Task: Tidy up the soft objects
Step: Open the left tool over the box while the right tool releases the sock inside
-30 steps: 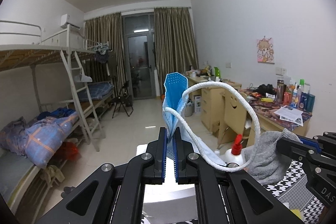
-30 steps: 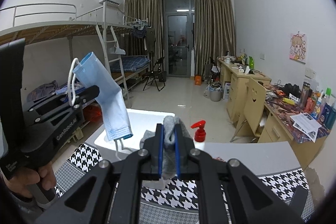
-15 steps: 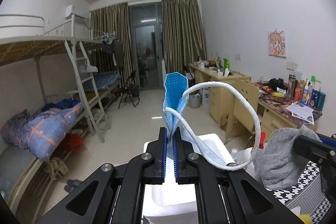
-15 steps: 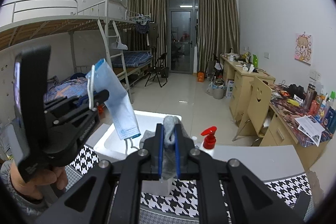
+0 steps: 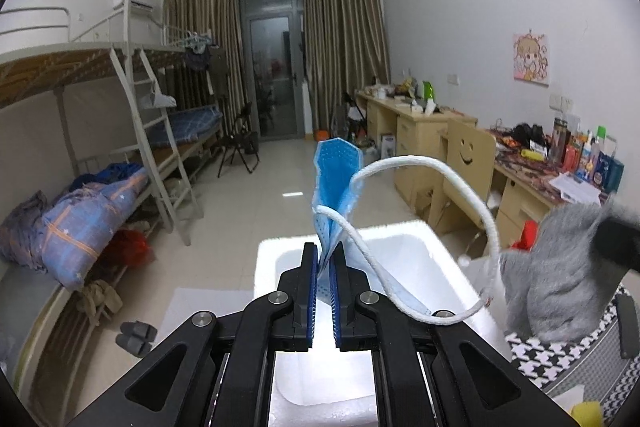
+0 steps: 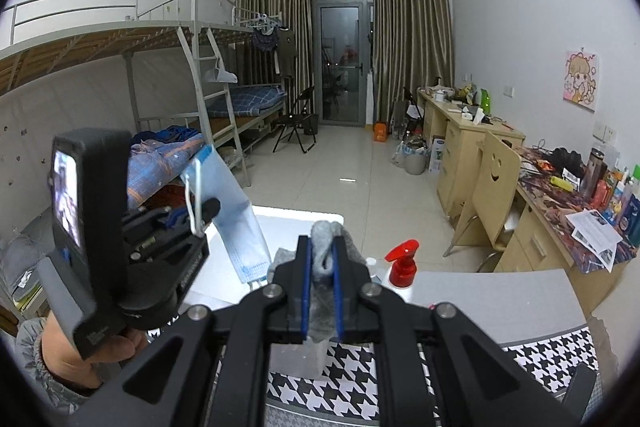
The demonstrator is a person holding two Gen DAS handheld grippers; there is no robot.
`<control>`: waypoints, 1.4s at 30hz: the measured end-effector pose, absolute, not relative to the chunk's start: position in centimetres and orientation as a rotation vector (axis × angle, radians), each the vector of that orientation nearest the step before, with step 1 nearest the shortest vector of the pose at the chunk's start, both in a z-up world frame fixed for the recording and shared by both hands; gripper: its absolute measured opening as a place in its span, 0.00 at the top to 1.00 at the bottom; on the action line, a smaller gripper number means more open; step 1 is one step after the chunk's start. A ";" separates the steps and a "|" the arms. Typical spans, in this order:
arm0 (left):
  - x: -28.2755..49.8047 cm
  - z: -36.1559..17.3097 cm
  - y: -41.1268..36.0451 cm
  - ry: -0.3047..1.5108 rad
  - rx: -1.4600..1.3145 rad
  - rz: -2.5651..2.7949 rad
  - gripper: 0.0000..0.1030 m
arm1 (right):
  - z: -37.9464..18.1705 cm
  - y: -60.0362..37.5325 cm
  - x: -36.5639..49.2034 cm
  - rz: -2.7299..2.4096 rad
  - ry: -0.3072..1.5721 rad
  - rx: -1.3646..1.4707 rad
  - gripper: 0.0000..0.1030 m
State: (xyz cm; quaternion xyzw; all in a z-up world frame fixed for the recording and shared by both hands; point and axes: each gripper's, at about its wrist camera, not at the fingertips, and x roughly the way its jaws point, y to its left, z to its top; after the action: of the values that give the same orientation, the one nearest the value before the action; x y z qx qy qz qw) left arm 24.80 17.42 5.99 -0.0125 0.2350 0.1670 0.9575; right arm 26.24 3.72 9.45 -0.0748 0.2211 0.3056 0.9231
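Blue mask (image 5: 335, 187), grey cloth (image 6: 325, 251), one each

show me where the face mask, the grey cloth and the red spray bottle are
face mask (image 5: 335, 167), left wrist view, on its upright blue panel above the gripper.
grey cloth (image 6: 325, 245), right wrist view, on the fold between the gripper's fingers.
red spray bottle (image 6: 403, 259), right wrist view, on its red trigger head.
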 end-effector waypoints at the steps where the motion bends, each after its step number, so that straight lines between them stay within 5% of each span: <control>1: 24.9 5.7 17.5 0.486 -0.025 0.341 0.84 | 9.5 3.8 26.3 0.627 0.454 -0.155 0.88; 2: 25.0 5.5 17.6 0.493 -0.025 0.343 0.77 | 9.5 3.9 26.4 0.624 0.454 -0.155 0.88; 4: 24.8 5.3 17.8 0.497 -0.032 0.352 0.35 | 9.5 4.1 26.6 0.623 0.459 -0.153 0.88; 6: 24.3 5.4 18.0 0.474 -0.030 0.363 0.22 | 9.5 4.3 26.7 0.624 0.461 -0.157 0.88; 12: 22.8 5.6 18.6 0.446 -0.027 0.393 0.05 | 9.4 5.4 27.0 0.632 0.478 -0.160 0.88; 42: 16.8 4.9 22.0 0.413 -0.067 0.493 0.01 | 6.8 11.6 29.8 0.700 0.591 -0.209 0.88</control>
State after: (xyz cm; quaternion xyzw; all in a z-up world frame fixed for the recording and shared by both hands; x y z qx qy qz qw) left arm 16.78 22.01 4.86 -0.0331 0.2030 0.2422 0.9482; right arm 29.75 11.56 6.80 -0.1005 0.2846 0.3371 0.8918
